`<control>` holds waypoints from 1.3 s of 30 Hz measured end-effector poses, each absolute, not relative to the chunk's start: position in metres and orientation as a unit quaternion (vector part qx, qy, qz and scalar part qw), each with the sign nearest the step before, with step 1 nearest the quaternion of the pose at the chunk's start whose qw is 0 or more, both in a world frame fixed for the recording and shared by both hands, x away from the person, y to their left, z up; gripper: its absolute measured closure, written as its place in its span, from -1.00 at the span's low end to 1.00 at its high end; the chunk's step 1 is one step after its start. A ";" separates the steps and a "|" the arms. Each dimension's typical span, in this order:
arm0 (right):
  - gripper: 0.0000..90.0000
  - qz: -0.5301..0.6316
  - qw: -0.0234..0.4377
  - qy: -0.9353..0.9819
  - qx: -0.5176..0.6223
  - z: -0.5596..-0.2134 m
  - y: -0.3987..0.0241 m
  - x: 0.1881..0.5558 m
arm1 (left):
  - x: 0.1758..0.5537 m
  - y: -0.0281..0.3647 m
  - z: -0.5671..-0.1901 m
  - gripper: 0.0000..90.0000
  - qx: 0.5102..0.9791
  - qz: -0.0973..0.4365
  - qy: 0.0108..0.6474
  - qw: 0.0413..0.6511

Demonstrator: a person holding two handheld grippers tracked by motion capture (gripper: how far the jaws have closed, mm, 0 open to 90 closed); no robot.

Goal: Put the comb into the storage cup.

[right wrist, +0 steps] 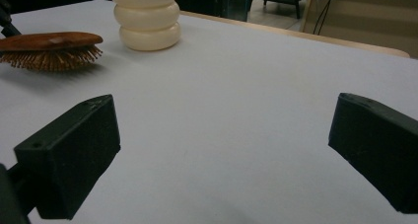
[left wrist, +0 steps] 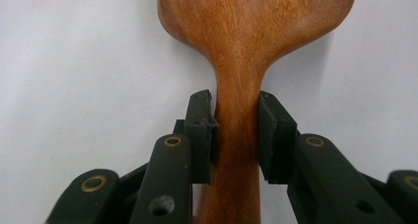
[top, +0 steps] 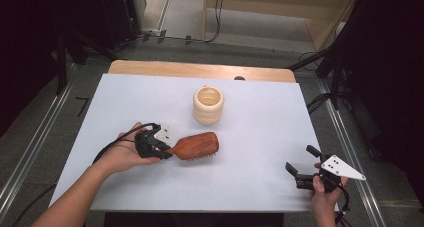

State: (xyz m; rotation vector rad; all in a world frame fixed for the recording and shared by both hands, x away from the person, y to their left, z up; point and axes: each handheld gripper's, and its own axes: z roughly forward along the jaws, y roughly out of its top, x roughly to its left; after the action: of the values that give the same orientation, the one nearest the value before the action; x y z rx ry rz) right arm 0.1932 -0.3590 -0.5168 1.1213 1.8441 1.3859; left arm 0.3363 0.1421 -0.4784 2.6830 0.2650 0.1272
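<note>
Left claw (left wrist: 236, 128): nearest the lens in my left gripper view; jaws clenched on the neck of the wooden hairbrush (left wrist: 246, 46), one pad (left wrist: 199, 135) pressed to each side of the handle.
Hairbrush, place: left of centre in the high view, on the white desk (top: 250, 137), bristles down.
Right claw (top: 302, 163): lower right of the high view, jaws spread wide, grasping nothing, well apart from the brush.
Cream ribbed cup (top: 208, 104): upper centre, upright, just beyond the brush head; interior looks empty as far as I can see.
Step, my judgement: brush gripped, not yet carried.
Next move, my judgement: lift clear, tip handle-down over the cup mouth.
</note>
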 end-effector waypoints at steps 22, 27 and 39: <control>-1.00 0.517 0.286 0.689 0.420 -0.517 -0.359 0.193 | 0.337 0.142 -0.481 0.31 0.962 0.020 0.135 0.237; -1.00 0.518 0.285 0.689 0.420 -0.517 -0.359 0.193 | 0.337 0.140 -0.481 0.23 0.960 0.020 0.143 0.240; -1.00 0.517 0.285 0.689 0.420 -0.517 -0.359 0.194 | 0.337 0.128 -0.481 0.16 0.964 0.025 0.131 0.231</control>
State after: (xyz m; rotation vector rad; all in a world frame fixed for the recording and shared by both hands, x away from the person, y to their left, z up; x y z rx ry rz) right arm 0.1939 -0.3591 -0.5170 1.1222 1.8427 1.3833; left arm 0.3373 0.1280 -0.4807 2.6508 0.3607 0.0677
